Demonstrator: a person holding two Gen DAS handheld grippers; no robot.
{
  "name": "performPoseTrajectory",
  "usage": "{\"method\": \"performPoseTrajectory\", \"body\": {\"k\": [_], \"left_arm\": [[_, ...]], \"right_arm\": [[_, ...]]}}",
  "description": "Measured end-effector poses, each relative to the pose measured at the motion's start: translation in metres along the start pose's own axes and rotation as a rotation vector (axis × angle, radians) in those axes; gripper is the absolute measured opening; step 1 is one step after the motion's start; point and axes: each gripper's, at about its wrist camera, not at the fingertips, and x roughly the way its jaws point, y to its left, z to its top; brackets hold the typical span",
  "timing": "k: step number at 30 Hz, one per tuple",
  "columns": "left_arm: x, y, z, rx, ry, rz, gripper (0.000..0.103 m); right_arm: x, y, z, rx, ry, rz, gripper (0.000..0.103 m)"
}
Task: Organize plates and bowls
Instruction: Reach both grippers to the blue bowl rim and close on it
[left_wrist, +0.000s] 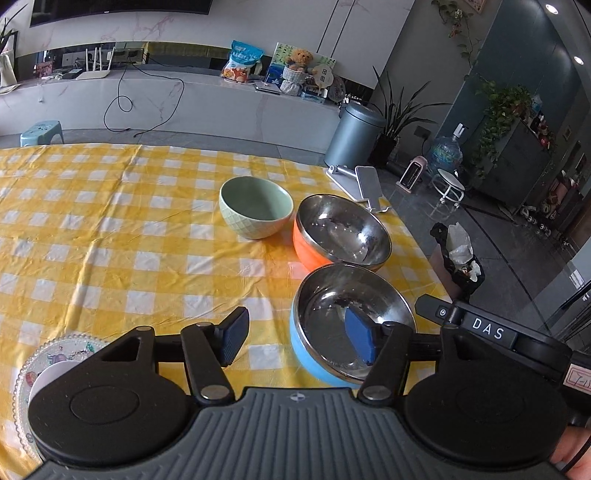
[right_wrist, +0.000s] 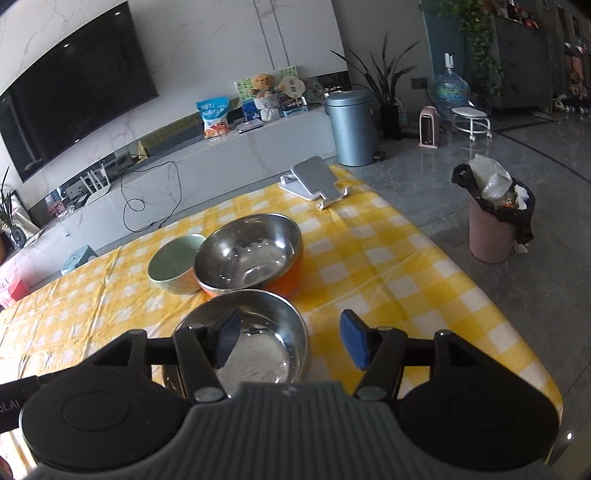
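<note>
Three bowls stand close together on the yellow checked tablecloth (left_wrist: 110, 240). The nearest is steel inside and blue outside (left_wrist: 351, 325); in the right wrist view only its steel inside (right_wrist: 258, 332) shows. Behind it is a steel bowl with an orange outside (left_wrist: 341, 230) (right_wrist: 247, 251), and left of that a pale green ceramic bowl (left_wrist: 255, 210) (right_wrist: 173, 264). My left gripper (left_wrist: 297, 338) is open, one pad over the blue bowl's inside and the other over the cloth. My right gripper (right_wrist: 291, 341) is open too, astride the same bowl's right rim. Neither holds anything.
A patterned glass plate (left_wrist: 55, 354) lies at the lower left, half hidden by the gripper body. A grey phone stand (left_wrist: 354, 181) (right_wrist: 314, 177) sits at the far right corner. The table's right edge (right_wrist: 480, 295) drops to the floor, where a pink waste bin (right_wrist: 495, 229) stands.
</note>
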Motion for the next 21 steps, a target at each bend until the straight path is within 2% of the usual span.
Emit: {"method": "performPoseTrajectory", "body": {"k": [10,17,20,21], "left_arm": [[0.046,-0.002,0.003,-0.046,0.051,0.021,0.072],[0.067,-0.009,0.001,-0.04,0.088,0.019,0.07],[0.074,-0.012,0.001,-0.042,0.115,0.043,0.067],[0.076,-0.014,0.001,-0.043,0.122,0.049,0.063]], "right_arm": [[0.035,-0.022,-0.012,0.126,0.147,-0.005,0.06],[0.041,-0.023,-0.012,0.152,0.167,0.01,0.059],[0.043,-0.027,-0.011,0.165,0.168,0.002,0.05],[0.044,-0.027,-0.011,0.173,0.171,0.0,0.047]]}}
